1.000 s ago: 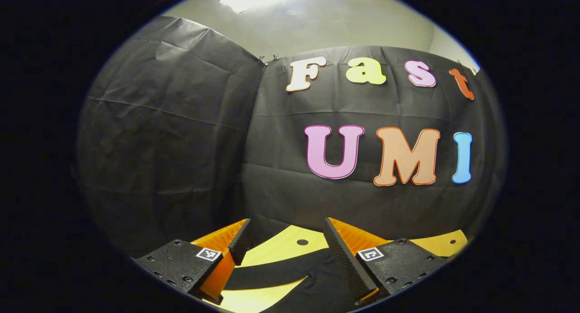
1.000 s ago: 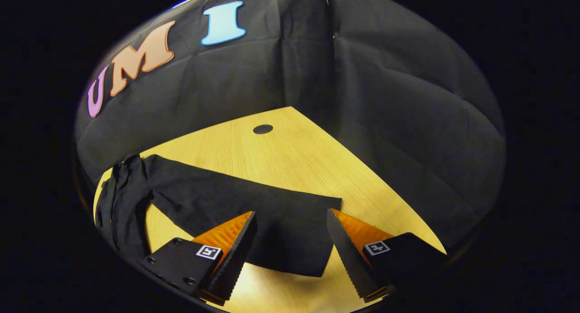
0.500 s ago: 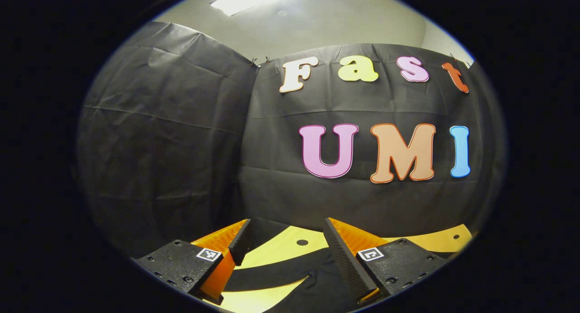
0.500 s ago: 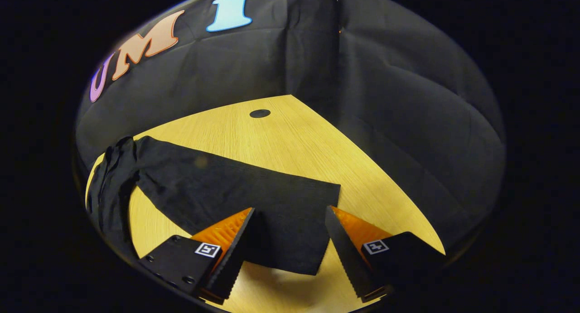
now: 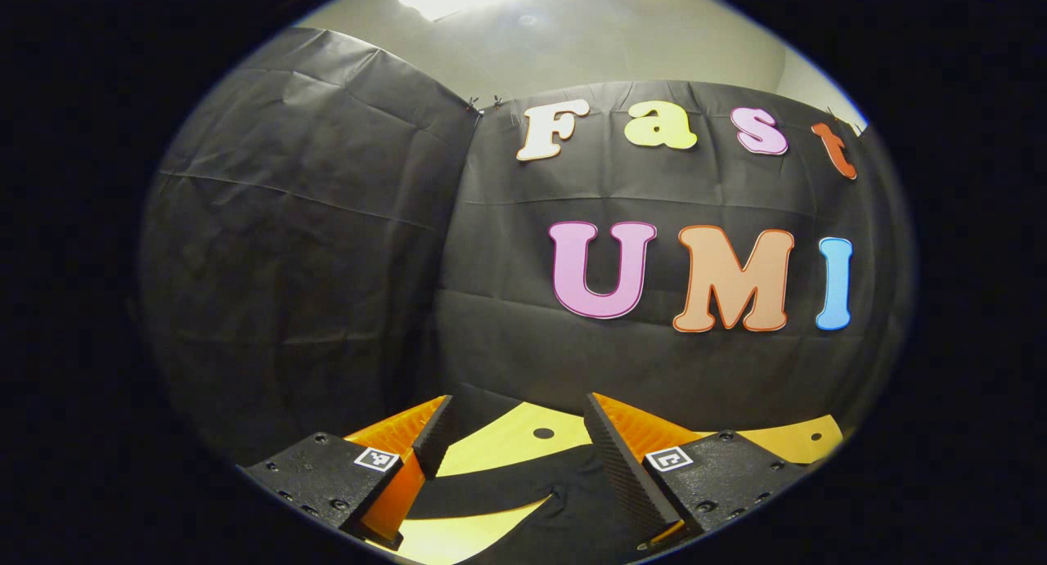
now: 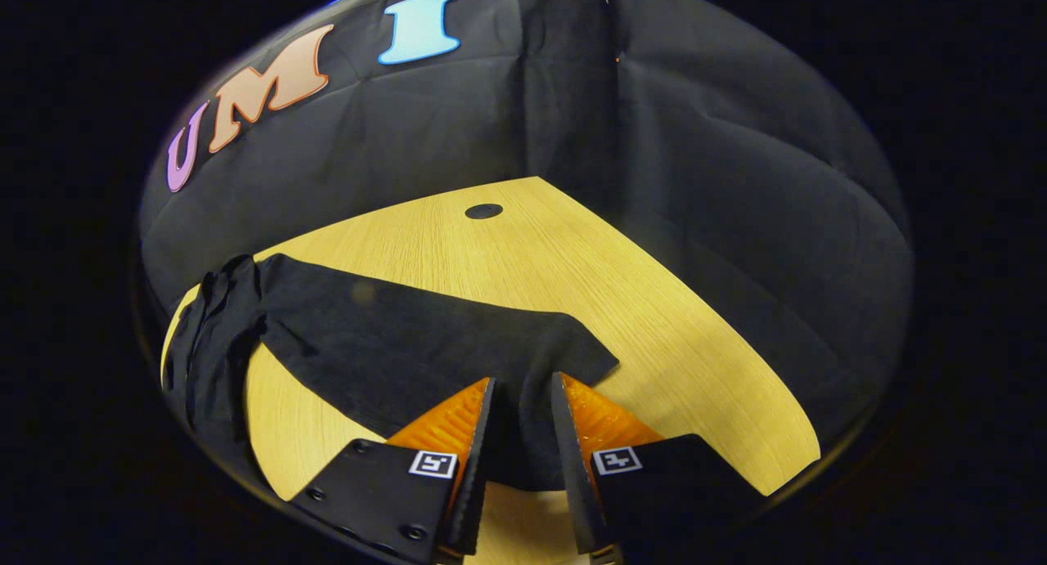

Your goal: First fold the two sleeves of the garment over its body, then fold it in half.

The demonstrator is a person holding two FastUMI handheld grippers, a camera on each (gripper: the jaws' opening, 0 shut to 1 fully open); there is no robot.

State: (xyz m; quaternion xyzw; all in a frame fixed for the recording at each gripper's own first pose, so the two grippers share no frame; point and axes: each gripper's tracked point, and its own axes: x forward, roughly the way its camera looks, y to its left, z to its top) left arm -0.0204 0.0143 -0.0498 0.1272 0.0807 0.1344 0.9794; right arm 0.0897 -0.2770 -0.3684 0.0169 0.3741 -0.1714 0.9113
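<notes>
Item: black garment (image 6: 384, 344), long-sleeved, lying on a pale wooden table (image 6: 572, 262). In the right gripper view one sleeve (image 6: 458, 352) stretches flat from the bunched body (image 6: 208, 344) at 9 o'clock out to its cuff near 6 o'clock; it is not yet laid over the body. Right gripper (image 6: 521, 467): fingers drawn close together around the cuff end of this sleeve, a narrow dark strip of cloth between them; whether both fingers actually press the fabric cannot be told, since the gap is dark. Left gripper (image 5: 515, 467): fingers spread wide apart, grasping nothing, hovering over the garment's dark cloth (image 5: 499, 495) at 6 o'clock in the left gripper view, where a band of fabric crosses the table (image 5: 507, 442). A round dark hole (image 6: 483, 211) sits in the tabletop toward 12 o'clock, well apart from the garment. Progress, as judged: at the start. First sleeve is being taken up at the cuff; no sleeve is folded. Remaining: fold this sleeve over the body, fold the other sleeve, then fold the garment in half.
</notes>
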